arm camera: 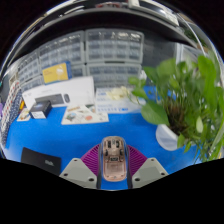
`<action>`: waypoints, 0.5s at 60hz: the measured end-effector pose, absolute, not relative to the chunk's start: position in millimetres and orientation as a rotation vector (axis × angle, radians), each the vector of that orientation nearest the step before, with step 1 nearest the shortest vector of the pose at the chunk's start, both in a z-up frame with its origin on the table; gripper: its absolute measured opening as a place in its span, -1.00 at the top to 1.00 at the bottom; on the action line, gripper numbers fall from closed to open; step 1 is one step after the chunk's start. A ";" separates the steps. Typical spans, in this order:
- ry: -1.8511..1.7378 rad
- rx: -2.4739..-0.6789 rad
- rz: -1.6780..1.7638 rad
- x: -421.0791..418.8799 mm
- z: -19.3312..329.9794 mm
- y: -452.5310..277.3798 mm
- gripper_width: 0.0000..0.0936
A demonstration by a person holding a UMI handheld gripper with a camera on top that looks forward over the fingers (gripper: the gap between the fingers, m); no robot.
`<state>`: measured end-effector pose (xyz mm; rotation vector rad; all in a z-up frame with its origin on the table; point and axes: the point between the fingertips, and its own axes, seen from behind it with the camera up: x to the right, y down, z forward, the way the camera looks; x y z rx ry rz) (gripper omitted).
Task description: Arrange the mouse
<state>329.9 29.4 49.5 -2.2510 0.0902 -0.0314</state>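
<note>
The tool (114,170) has closed its two fingers on a beige mouse (114,158), gripping it by both sides above the blue worktop (100,135). A leafy green plant (185,100) stands to the right, a white box (62,96) farther back.

the tool (114,172) shows only its two fingers, rising from the bottom of the gripper view. each finger (78,170) is pale grey with an angular, wedge-like tip and bears a purple pad (94,158) on its inner face. the fingers sit level with one another and lean slightly inward. they are closed on a mouse (114,158), one pad pressing each of its sides. no hand or sleeve can be seen.
</note>
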 end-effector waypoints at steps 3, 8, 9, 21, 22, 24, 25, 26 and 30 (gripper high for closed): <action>0.065 -2.207 -0.036 314.4 74.7 34.9 0.25; 0.036 -2.145 -0.024 280.7 115.7 40.8 0.25; 0.036 -2.136 -0.024 271.4 123.6 40.3 0.25; -0.040 -2.064 0.006 169.6 173.5 32.6 0.25; -0.044 -2.061 0.010 160.1 173.6 30.9 0.25; -0.055 -2.064 0.016 143.9 174.7 26.4 0.25; -0.062 -2.065 0.016 136.0 174.2 23.8 0.25; -0.068 -2.067 0.015 128.6 173.6 21.0 0.25; -0.082 -2.087 0.018 100.9 163.1 9.7 0.25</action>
